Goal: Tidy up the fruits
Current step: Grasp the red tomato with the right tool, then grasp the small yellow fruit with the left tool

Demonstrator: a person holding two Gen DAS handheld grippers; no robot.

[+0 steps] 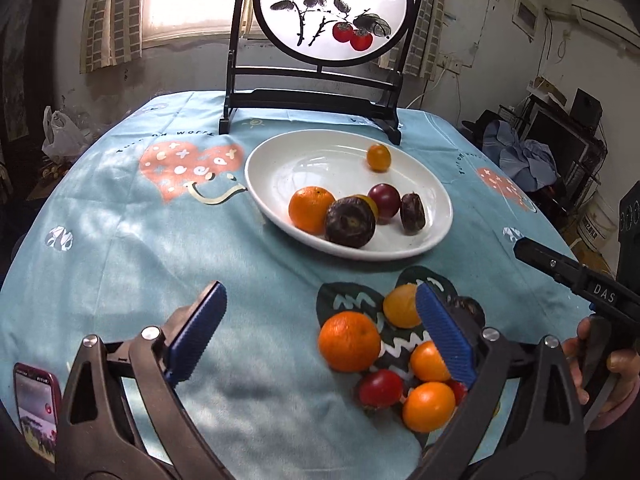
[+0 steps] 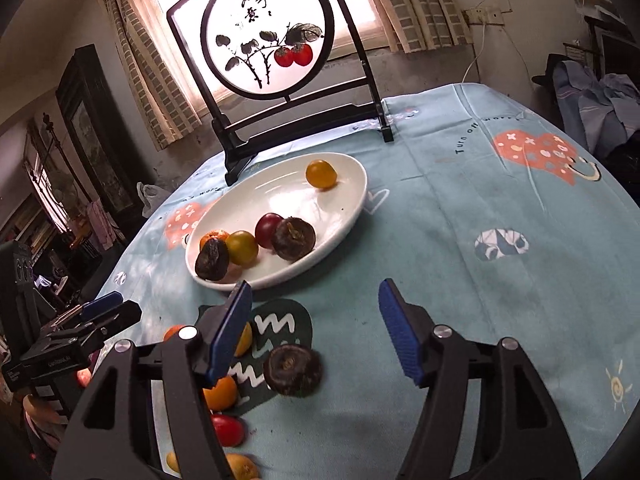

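Observation:
A white oval plate (image 1: pixel 320 160) lies mid-table and holds an orange (image 1: pixel 312 210), two dark brown fruits (image 1: pixel 350 222), a purple-red fruit (image 1: pixel 384 200) and, apart at the far side, a small yellow-orange fruit (image 1: pixel 379 157). Loose fruits lie nearer: a large orange (image 1: pixel 349 341), smaller orange ones (image 1: pixel 429 406) and a red tomato (image 1: pixel 381 388). My left gripper (image 1: pixel 320 288) is wide open over bare cloth, its right finger over the pile. My right gripper (image 2: pixel 315 286) is open; a dark brown fruit (image 2: pixel 293 370) lies on the cloth between its fingers, untouched.
A black-framed round painted screen (image 1: pixel 316 100) stands behind the plate (image 2: pixel 280 208). The table wears a light blue printed cloth (image 1: pixel 120 240). A phone (image 1: pixel 34 412) sits at the near left edge. A hand (image 1: pixel 600 360) holds the right gripper's handle at right.

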